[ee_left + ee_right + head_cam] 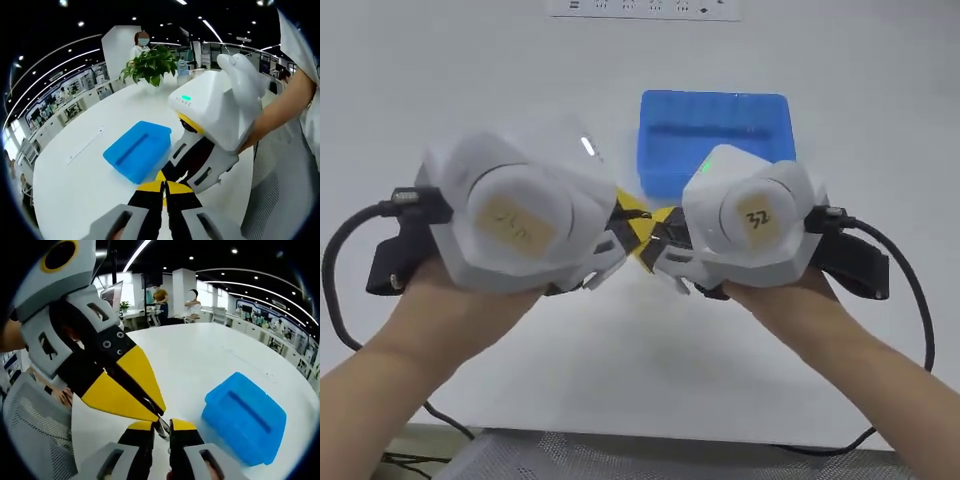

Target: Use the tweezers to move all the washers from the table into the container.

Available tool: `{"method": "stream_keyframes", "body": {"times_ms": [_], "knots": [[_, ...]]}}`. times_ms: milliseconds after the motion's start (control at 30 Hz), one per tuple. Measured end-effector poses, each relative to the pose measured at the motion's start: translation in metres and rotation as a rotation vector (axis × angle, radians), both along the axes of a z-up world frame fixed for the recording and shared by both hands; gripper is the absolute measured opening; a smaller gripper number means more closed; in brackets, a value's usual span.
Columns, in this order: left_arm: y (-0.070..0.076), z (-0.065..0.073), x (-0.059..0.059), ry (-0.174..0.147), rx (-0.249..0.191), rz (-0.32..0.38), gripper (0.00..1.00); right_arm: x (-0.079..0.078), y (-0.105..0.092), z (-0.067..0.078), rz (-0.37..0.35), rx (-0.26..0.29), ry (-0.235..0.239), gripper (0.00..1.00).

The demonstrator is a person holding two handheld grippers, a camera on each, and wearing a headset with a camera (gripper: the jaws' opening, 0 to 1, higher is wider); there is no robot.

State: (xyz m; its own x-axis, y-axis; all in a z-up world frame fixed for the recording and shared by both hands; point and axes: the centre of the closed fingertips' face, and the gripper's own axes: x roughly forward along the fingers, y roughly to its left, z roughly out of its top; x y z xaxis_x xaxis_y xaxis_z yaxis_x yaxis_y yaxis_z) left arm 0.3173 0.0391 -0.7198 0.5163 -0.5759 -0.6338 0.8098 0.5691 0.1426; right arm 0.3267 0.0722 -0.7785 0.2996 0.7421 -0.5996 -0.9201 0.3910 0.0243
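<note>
My two grippers are held tip to tip above the white table (620, 350). The left gripper (636, 222) comes in from the left, its yellow-tipped jaws pressed together (164, 188). Facing it, the right gripper (658, 238) has its jaws almost closed (161, 429). The left gripper's yellow tips (156, 412) touch them from above, and a small grey glint sits in the slit; I cannot tell what it is. A blue rectangular container (715, 135) stands just beyond the tips, also seen as the blue container (137, 150) and the blue container (245, 420). The gripper bodies hide the table under them.
A white power strip (645, 8) lies at the table's far edge. Black cables (340, 260) trail from both grippers toward the near edge. A potted plant (150, 62) stands on the table's far side, with people behind it. A mesh chair (35, 440) is close by.
</note>
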Motion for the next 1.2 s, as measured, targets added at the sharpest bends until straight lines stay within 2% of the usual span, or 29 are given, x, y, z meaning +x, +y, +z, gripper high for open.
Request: {"method": "stream_keyframes", "body": {"times_ms": [67, 100, 133, 200, 267, 300, 400, 500, 633, 733, 867, 933, 1100, 1200], "knots": [[0.000, 0.000, 0.001, -0.006, 0.010, -0.011, 0.00, 0.000, 0.000, 0.000, 0.016, -0.005, -0.005, 0.06], [0.000, 0.000, 0.002, 0.001, 0.005, -0.009, 0.00, 0.000, 0.000, -0.001, 0.024, -0.012, -0.008, 0.06], [-0.002, 0.000, 0.002, 0.035, -0.015, 0.007, 0.00, 0.000, -0.001, -0.001, 0.029, -0.023, -0.009, 0.05], [-0.003, 0.000, 0.005, 0.035, -0.010, -0.005, 0.00, 0.001, -0.003, -0.001, 0.041, -0.055, -0.055, 0.04], [-0.005, 0.000, 0.004, 0.037, 0.002, -0.020, 0.00, 0.000, -0.002, 0.000, 0.038, -0.057, -0.050, 0.03], [-0.007, 0.001, 0.004, 0.017, 0.017, -0.043, 0.00, 0.002, -0.003, 0.001, 0.029, -0.047, -0.043, 0.04], [-0.009, 0.006, 0.003, 0.003, 0.024, -0.060, 0.00, 0.002, -0.005, 0.007, 0.022, -0.034, -0.043, 0.04], [-0.010, 0.016, 0.002, -0.014, 0.031, -0.077, 0.00, 0.002, -0.007, 0.018, 0.029, -0.043, -0.092, 0.03], [-0.014, 0.034, 0.005, -0.062, 0.016, -0.077, 0.00, 0.009, -0.011, 0.037, 0.007, -0.029, -0.127, 0.04], [-0.018, 0.043, 0.009, -0.085, 0.012, -0.083, 0.00, 0.017, -0.015, 0.047, -0.003, -0.045, -0.193, 0.04], [-0.024, 0.056, 0.019, -0.131, 0.009, -0.092, 0.00, 0.030, -0.021, 0.061, -0.027, -0.039, -0.229, 0.04], [-0.026, 0.061, 0.026, -0.142, -0.005, -0.082, 0.00, 0.038, -0.023, 0.065, -0.037, -0.034, -0.234, 0.04], [-0.028, 0.063, 0.045, -0.179, -0.004, -0.077, 0.00, 0.056, -0.024, 0.068, -0.068, -0.036, -0.263, 0.03], [-0.027, 0.058, 0.057, -0.179, -0.015, -0.066, 0.00, 0.067, -0.025, 0.064, -0.087, -0.032, -0.259, 0.03]]}}
